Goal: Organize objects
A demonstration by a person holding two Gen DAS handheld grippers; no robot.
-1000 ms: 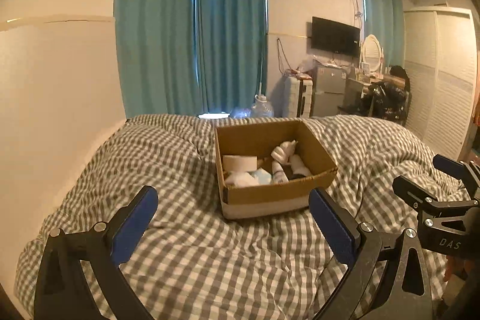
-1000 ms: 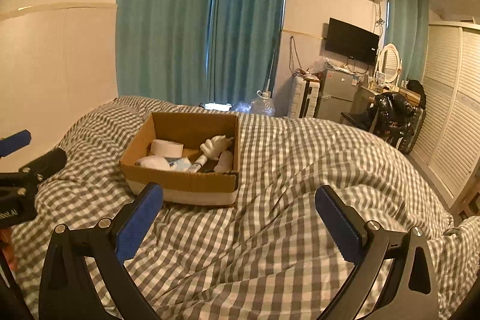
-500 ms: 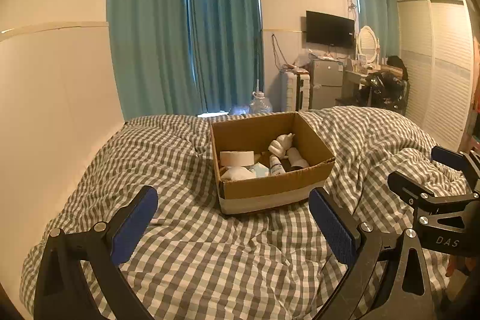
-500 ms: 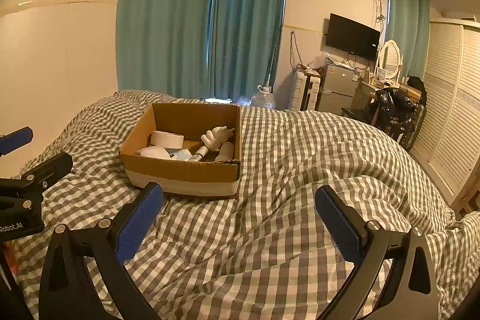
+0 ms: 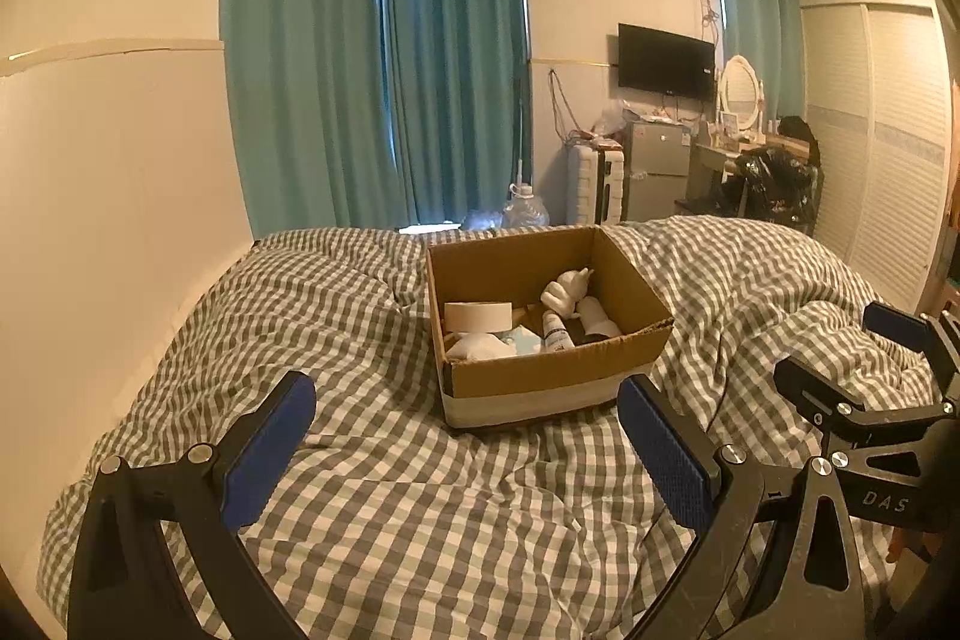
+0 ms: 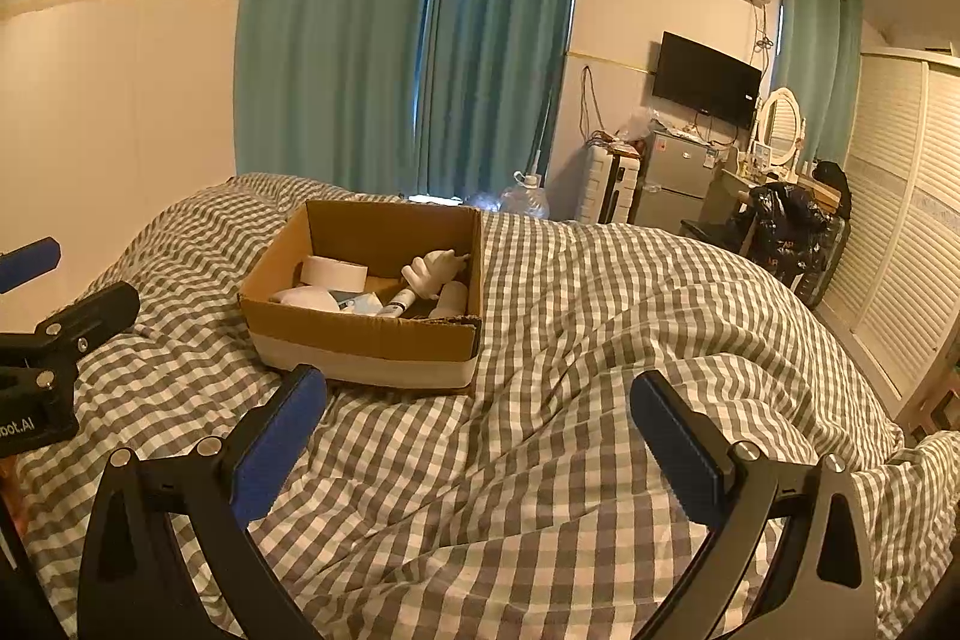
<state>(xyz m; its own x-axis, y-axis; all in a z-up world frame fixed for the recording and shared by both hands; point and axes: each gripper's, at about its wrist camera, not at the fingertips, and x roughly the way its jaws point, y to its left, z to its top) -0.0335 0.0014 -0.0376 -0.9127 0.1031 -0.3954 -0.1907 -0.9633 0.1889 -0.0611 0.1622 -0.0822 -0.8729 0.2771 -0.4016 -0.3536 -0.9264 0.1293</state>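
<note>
An open cardboard box (image 5: 558,376) sits on the checked bedspread (image 5: 372,460); it also shows in the right wrist view (image 6: 360,334). Inside lie a white tape roll (image 5: 478,316), a white hand-shaped figure (image 5: 564,289), a small white bottle (image 5: 555,334) and other white items. My left gripper (image 5: 465,445) is open and empty, hovering over the bed in front of the box. My right gripper (image 6: 477,436) is open and empty, in front and to the right of the box. Each gripper shows at the edge of the other's view.
A white wall (image 5: 120,196) runs along the bed's left side. Teal curtains (image 5: 420,70) hang behind the bed. A water jug (image 5: 525,211), a small fridge (image 5: 657,169), a desk with mirror (image 5: 741,100) and a louvred wardrobe (image 5: 882,130) stand to the right.
Both wrist views have tilted and shifted slightly, so the box sits a little differently in frame. Both grippers stay open and empty. The box and its contents have not moved.
</note>
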